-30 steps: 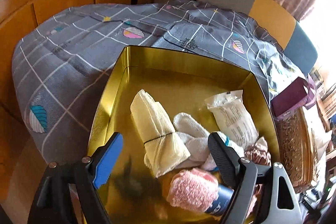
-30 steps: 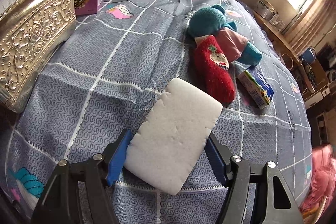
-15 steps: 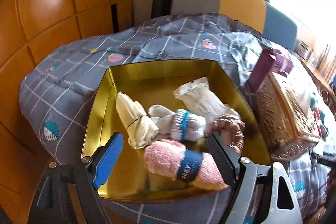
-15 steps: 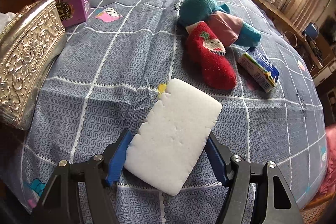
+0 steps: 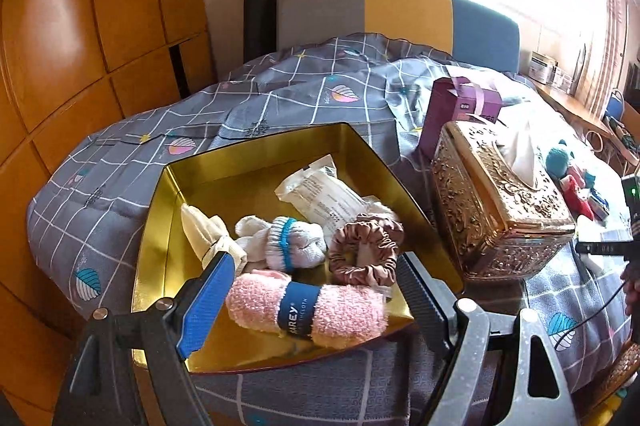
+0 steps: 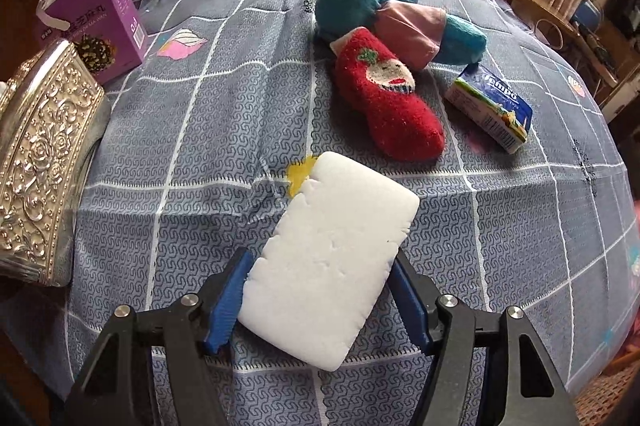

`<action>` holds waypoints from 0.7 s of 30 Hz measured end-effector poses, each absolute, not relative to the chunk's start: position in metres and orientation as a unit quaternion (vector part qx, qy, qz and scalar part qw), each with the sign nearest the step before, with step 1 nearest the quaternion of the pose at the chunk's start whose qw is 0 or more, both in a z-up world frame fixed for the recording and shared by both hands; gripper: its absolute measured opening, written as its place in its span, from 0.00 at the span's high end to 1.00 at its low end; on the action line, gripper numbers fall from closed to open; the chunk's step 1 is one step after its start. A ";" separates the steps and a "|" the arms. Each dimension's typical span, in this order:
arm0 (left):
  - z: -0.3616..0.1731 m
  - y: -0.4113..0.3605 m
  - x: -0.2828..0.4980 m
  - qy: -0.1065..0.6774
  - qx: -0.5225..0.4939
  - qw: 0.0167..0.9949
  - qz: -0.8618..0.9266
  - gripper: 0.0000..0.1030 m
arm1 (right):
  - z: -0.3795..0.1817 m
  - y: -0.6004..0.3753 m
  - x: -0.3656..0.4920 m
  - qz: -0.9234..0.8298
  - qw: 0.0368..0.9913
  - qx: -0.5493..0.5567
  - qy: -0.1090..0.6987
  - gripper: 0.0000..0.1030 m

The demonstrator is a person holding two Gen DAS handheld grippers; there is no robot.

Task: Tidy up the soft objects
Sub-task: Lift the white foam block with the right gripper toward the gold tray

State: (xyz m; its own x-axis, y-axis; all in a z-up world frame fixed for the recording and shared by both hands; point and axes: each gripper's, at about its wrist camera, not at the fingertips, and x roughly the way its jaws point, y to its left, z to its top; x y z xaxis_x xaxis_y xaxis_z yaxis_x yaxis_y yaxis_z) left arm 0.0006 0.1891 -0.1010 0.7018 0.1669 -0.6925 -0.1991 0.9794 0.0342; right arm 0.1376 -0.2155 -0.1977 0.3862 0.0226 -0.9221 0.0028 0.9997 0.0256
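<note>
Right claw point(image 6: 316, 300) clamped on the white sponge point(image 6: 330, 258), held just above the bed cover point(image 6: 200, 130). Left claw point(image 5: 316, 292) wide, empty, hovering at the near edge of the gold tin point(image 5: 160, 226). Step: carrying sponge to tin. Next: swing past the tissue box point(image 5: 496, 206), release over the tin's bare side, clear of the pink towel roll point(image 5: 308, 310).
</note>
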 end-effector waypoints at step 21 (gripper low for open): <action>-0.108 0.179 0.000 0.379 -0.019 0.923 0.067 0.18 | -0.091 -0.152 0.188 0.097 0.890 -0.026 0.445 0.34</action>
